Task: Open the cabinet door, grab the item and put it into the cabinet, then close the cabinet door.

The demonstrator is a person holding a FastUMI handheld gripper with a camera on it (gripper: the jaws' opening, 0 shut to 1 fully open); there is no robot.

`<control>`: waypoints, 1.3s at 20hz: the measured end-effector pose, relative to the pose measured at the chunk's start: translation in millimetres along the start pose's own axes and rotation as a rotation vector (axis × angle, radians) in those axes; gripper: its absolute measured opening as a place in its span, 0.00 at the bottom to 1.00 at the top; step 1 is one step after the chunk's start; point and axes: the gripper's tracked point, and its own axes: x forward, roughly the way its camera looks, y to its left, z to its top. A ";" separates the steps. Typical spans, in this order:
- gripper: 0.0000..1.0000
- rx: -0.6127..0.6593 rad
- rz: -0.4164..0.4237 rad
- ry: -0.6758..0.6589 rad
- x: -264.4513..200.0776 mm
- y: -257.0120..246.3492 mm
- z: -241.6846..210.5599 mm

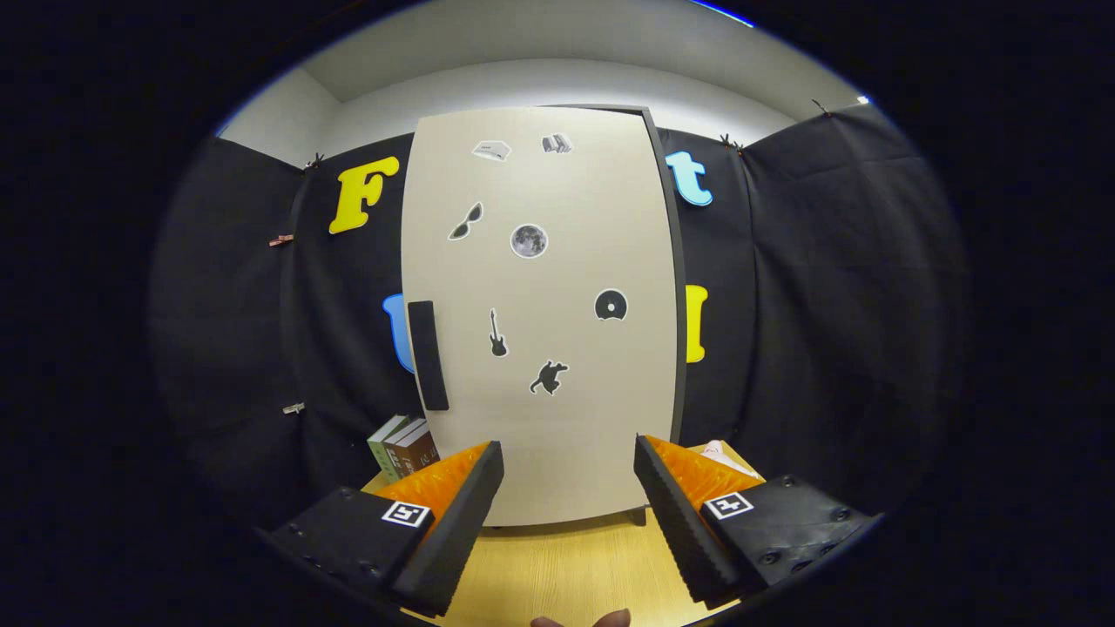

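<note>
The gripper (568, 488) is hovering over the wooden table (566, 566) with its fingers spread apart, gripping nothing; beyond them the cabinet (540, 305) is standing upright, its door seemingly closed, a dark handle (428, 354) sitting along its left side; books (403, 446) are leaning beside it; something pale, perhaps the item (721, 453), is peeking out right.

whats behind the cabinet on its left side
Books stand on the table by the cabinet door, partly hidden behind it. Inside is unseen; door closed. The tool is open, empty.
</note>
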 end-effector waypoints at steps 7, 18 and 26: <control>0.98 0.001 0.000 0.006 0.4 0.0 -0.8; 0.98 -0.008 -0.003 -0.006 -0.1 -1.0 3.5; 0.98 -0.011 0.006 -0.014 -1.4 3.2 7.6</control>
